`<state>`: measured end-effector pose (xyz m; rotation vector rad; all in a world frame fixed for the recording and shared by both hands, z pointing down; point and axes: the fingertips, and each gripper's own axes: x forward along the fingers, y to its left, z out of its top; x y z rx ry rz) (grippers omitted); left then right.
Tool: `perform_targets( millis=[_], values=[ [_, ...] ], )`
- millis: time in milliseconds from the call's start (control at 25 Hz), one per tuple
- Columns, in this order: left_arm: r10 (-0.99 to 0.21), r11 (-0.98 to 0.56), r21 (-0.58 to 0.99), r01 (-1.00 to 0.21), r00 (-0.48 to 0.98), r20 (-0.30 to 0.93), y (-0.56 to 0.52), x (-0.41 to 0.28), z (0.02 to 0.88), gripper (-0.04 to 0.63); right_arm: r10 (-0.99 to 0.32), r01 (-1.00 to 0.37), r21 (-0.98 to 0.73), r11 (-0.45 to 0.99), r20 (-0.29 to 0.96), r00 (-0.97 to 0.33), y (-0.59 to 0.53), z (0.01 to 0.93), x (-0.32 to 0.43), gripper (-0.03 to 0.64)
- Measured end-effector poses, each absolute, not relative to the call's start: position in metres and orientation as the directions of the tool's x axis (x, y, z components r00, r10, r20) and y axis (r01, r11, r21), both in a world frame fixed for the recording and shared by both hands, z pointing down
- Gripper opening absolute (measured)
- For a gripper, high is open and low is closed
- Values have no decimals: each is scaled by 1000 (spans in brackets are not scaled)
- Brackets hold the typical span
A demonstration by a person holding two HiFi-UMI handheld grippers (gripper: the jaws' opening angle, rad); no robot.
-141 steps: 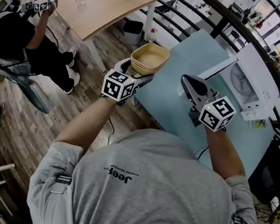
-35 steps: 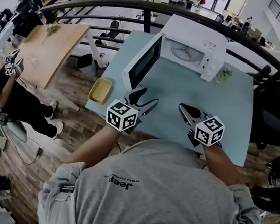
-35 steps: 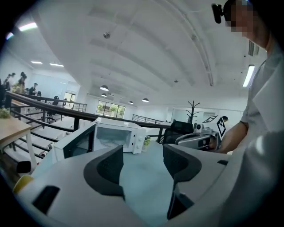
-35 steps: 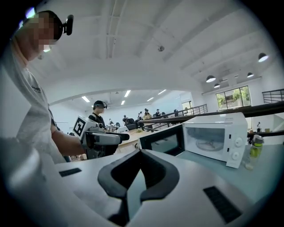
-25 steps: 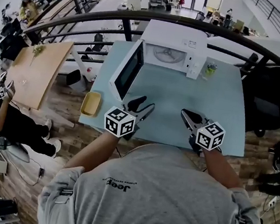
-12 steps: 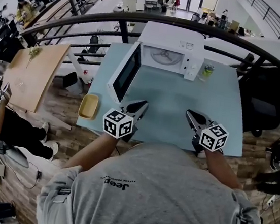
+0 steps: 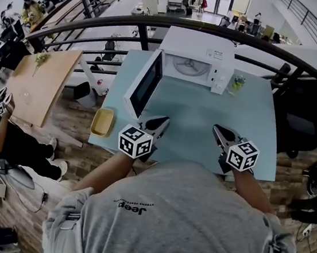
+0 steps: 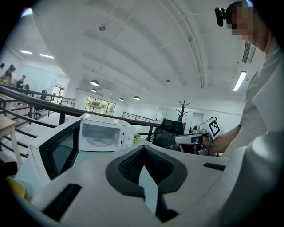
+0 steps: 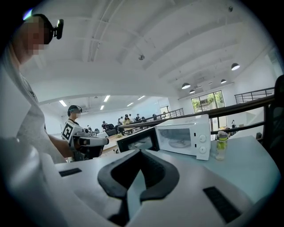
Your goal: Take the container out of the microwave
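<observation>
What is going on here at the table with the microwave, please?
A person stands at the light blue table with a gripper in each hand. The yellow container already sits on the table's near left corner, outside the microwave, whose door stands open. The left gripper has just closed on nothing; the right gripper is shut and empty too.

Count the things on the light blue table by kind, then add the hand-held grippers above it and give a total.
microwave: 1
bottle: 1
yellow container: 1
grippers: 2 (left gripper, right gripper)
Total: 5
</observation>
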<state>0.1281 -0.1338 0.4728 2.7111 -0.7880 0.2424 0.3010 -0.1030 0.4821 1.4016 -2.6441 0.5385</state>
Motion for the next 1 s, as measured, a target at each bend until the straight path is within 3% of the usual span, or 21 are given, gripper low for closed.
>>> perform_targets(
  millis=[1000],
  values=[
    [-496, -797, 246, -551, 830, 255, -132, 127, 475, 18, -774, -820, -253, 513, 278, -569, -100, 487, 305, 17]
  ],
)
